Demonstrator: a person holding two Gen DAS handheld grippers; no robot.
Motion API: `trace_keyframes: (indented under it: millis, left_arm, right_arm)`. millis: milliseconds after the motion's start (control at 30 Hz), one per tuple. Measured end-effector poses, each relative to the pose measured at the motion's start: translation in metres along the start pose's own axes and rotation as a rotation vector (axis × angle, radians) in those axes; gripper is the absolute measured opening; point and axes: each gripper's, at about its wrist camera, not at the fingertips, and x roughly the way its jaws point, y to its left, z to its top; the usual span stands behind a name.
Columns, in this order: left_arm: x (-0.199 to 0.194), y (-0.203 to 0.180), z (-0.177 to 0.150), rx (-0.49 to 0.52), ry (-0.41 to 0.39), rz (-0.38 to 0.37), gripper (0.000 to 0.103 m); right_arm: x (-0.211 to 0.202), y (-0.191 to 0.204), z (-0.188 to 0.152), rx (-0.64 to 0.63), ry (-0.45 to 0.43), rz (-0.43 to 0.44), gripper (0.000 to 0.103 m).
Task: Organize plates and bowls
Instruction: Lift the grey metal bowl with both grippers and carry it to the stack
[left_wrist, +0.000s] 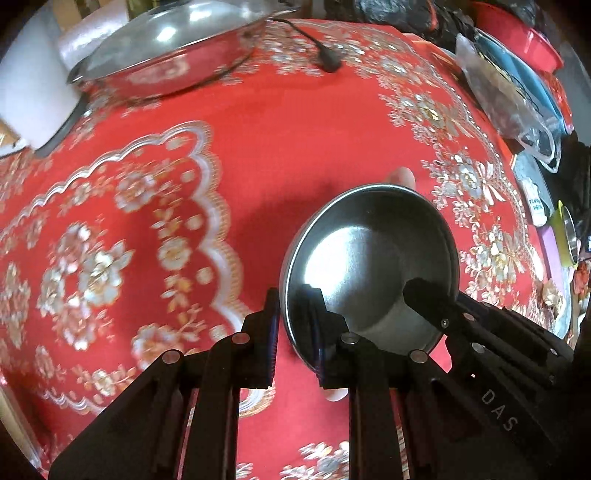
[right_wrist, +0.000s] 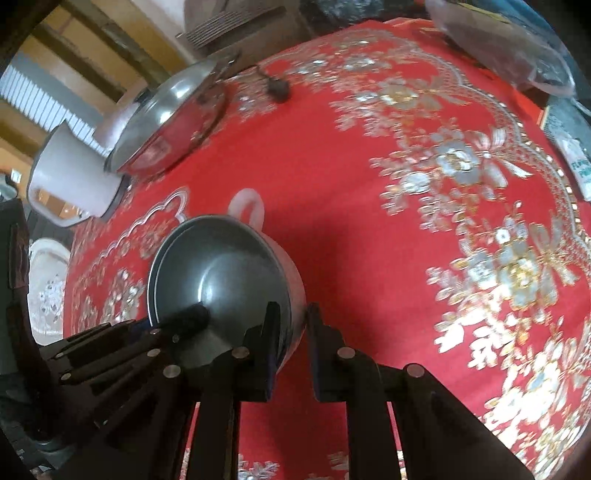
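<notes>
Black linkage bars of the left gripper (left_wrist: 297, 332) fill the bottom of the left wrist view; its two fingers are clenched on the near left rim of a steel bowl (left_wrist: 369, 266), one pad outside the wall and one inside; the right gripper (left_wrist: 424, 295) reaches in from the lower right of that view, and its one visible finger lies inside the bowl's right side.

From the right wrist view, the right gripper (right_wrist: 291, 332) clamps the bowl (right_wrist: 218, 273) at its right wall; one finger is inside, the other outside against the reddish outer wall; the left gripper (right_wrist: 184, 317) enters from the lower left, its dark tip resting inside the bowl.

So the bowl is pinched on opposite sides by both tongs, tilted with its opening toward the cameras, above the red tablecloth (left_wrist: 288, 140) with its silver and gold flower pattern; whether it touches the cloth I cannot tell; a pale handle (right_wrist: 247, 205) sticks out beyond its far rim.

At the far left of the table sits a wide shiny steel pan (left_wrist: 166, 55); beside it stands a white pot (right_wrist: 70, 181); a black cable end (left_wrist: 328, 61) lies on the cloth near the pan; a clear plastic bag (left_wrist: 509, 96) rests at the far right edge; both views are slightly blurred.
</notes>
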Motion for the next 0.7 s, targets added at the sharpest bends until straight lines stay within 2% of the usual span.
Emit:
trace_keyframes:
  millis: [700]
  left_arm:
    - [-0.041,0.106,-0.056,-0.166,-0.024,0.031,0.015]
  right_arm:
    - [0.017,0.103,-0.028,-0.162,0.066,0.08,0.013]
